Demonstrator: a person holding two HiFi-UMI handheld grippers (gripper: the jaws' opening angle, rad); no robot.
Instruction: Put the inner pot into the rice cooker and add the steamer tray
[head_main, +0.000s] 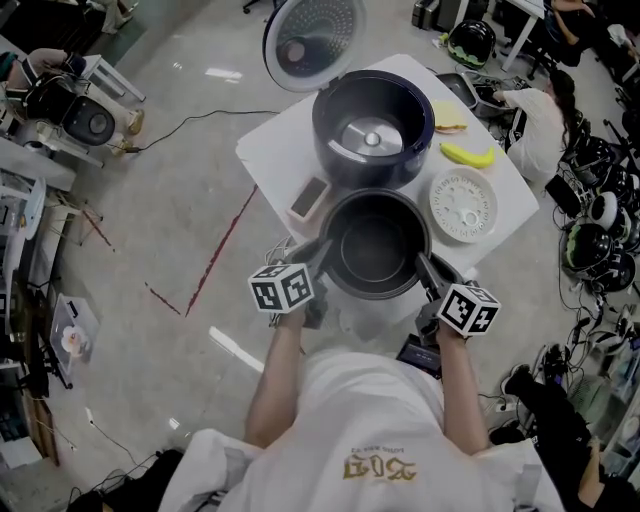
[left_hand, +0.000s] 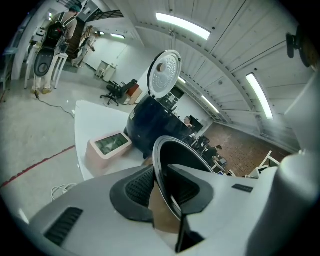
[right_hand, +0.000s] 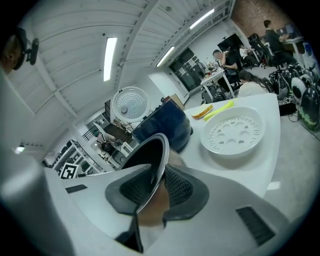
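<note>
Clutter rings the inner pot. A small pink box lies just left of it, the white perforated steamer tray sits to its right, and the dark rice cooker stands directly behind it with its lid raised. A banana and what looks like a sandwich lie at the far right.

The pot is at the near edge of the white desk, outside the cooker. The left gripper is clenched on its left rim and the right gripper on its right rim. Each gripper view shows the thin rim pinched between the 2 ribbed pads.

Gold print on the person's shirt is upside down and unreadable.

The grey floor carries red tape lines and a loose cable. Equipment crowds both sides of the room.
</note>
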